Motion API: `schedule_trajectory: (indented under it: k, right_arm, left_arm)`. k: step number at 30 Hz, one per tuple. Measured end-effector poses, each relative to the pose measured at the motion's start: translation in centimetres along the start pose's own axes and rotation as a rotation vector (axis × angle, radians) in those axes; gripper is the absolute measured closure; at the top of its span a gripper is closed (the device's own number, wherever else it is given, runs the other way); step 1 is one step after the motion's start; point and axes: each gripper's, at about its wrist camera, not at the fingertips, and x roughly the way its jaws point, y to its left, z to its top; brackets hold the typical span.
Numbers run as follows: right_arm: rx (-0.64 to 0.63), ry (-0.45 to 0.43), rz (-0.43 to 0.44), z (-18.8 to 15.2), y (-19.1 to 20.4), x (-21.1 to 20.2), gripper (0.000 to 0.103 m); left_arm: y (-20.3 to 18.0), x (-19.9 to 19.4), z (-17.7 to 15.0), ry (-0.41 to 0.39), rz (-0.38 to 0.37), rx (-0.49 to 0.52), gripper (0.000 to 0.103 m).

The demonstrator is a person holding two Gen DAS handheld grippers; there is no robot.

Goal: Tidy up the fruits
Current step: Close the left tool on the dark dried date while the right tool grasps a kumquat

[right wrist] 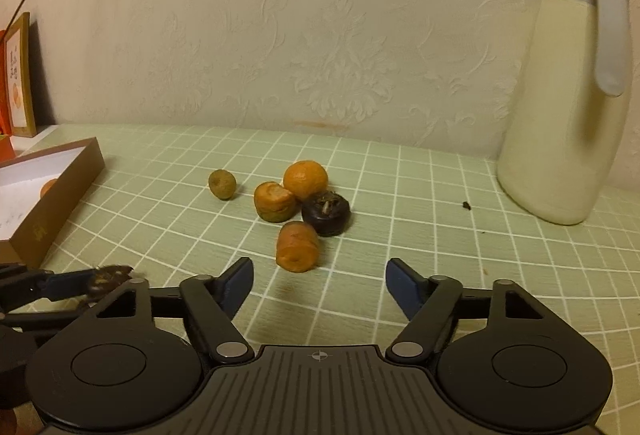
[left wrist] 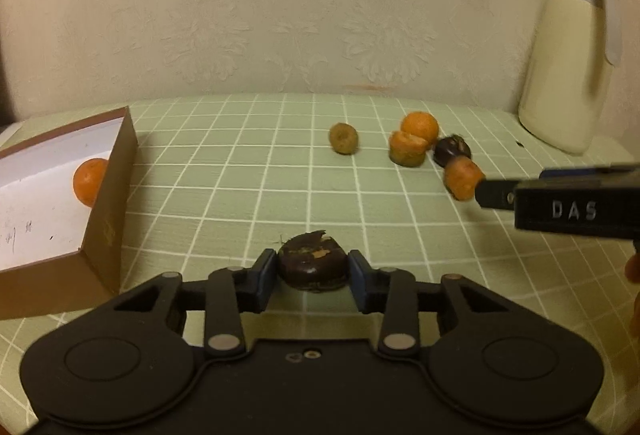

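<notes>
Brown cardboard box (left wrist: 110, 191) at far left, white inside, open on the green checked tablecloth (left wrist: 240, 187), with one orange citrus fruit (left wrist: 90, 181) resting against its inner wall. Behind the box in the right wrist view, a gold-framed picture (right wrist: 18, 75) leaning on the pale embossed wallpaper (right wrist: 320, 35).

Nearer the middle, left gripper (left wrist: 313, 277) low over the cloth, its blue pads pressed on both sides of a dark, flattened fruit (left wrist: 312, 267) with a chipped skin; clamped, well apart from the box.

Further right, a small brownish-green fruit (right wrist: 222, 184) lying alone. Just beside it a cluster: a squat orange fruit (right wrist: 275, 201) touching a round orange one (right wrist: 306, 180), a second dark fruit (right wrist: 326, 213) touching both, and an elongated orange fruit (right wrist: 297, 247) nearest the camera.

Right gripper (right wrist: 320, 285) just short of that elongated fruit, jaws partly spread, nothing between the blue pads.

At far right, a cream thermos jug (right wrist: 560, 107) with a grey lid and handle, upright near the wall.
</notes>
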Motion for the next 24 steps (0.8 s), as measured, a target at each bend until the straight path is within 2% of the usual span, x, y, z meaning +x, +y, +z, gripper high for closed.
schedule_trajectory:
  k: [6,9,12,13,20,24]
  right_arm:
    - [0.005,0.011,0.009,0.5,0.8,2.0,0.042]
    - [0.005,0.018,0.012,0.8,1.3,3.1,0.051]
    - [0.015,0.032,0.006,1.1,1.6,4.2,0.063]
    - [0.019,0.039,0.005,1.2,1.7,4.4,0.074]
    - [0.018,0.032,-0.009,1.4,1.6,3.6,0.074]
    - [0.018,0.02,-0.011,1.4,1.6,2.3,0.074]
  left_arm:
    - [1.4,0.8,0.5,-0.013,0.022,-0.024,0.074]
    - [1.5,1.0,0.7,-0.015,0.024,-0.017,0.074]
    - [1.4,1.1,0.7,-0.014,0.024,-0.009,0.074]
    - [1.5,1.1,0.7,-0.014,0.023,-0.01,0.074]
    - [1.9,0.9,0.8,-0.01,0.003,-0.025,0.075]
    - [1.9,-0.3,1.1,-0.036,-0.002,-0.018,0.075]
